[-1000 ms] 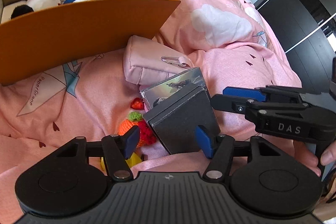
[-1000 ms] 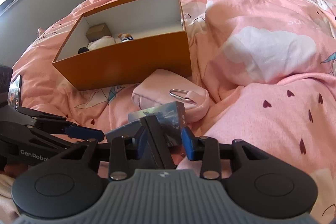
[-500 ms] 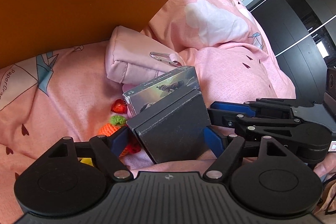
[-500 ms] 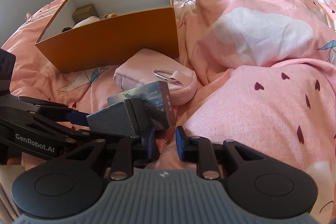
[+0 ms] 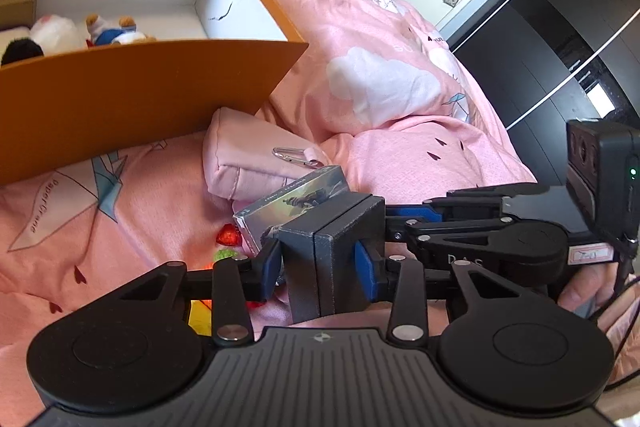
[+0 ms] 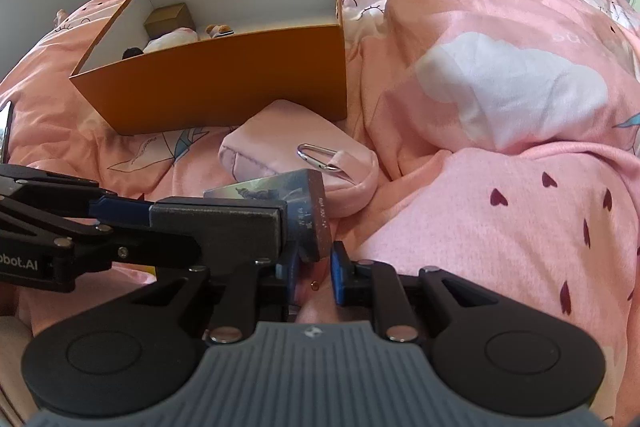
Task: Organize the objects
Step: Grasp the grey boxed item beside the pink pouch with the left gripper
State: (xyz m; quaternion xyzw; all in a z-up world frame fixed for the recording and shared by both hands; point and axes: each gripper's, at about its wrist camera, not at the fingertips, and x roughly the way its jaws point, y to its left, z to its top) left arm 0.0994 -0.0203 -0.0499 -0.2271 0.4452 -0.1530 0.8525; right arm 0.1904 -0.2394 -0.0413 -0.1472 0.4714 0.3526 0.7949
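Note:
My left gripper [image 5: 318, 269] is shut on a dark grey box [image 5: 328, 251] and holds it just above the pink bedding; the box also shows in the right wrist view [image 6: 218, 227]. A printed card box [image 5: 292, 201] leans behind it, also seen in the right wrist view [image 6: 276, 191]. My right gripper [image 6: 314, 273] is open and empty, just right of the grey box, its arm reaching in from the right in the left wrist view [image 5: 480, 239]. An orange box [image 6: 224, 83] with a white inside stands beyond and holds plush toys [image 5: 56, 35].
A pink pouch [image 6: 296, 151] with a metal carabiner [image 6: 318, 157] lies between the boxes and the orange box. Small crochet toys and a red heart [image 5: 229, 235] lie under the left gripper. Rumpled pink duvet [image 6: 500, 99] rises to the right. Dark wardrobe [image 5: 560, 27] stands far right.
My left gripper has closed on the dark grey box and turned it more upright. My right gripper has let go of it and drawn back to the right.

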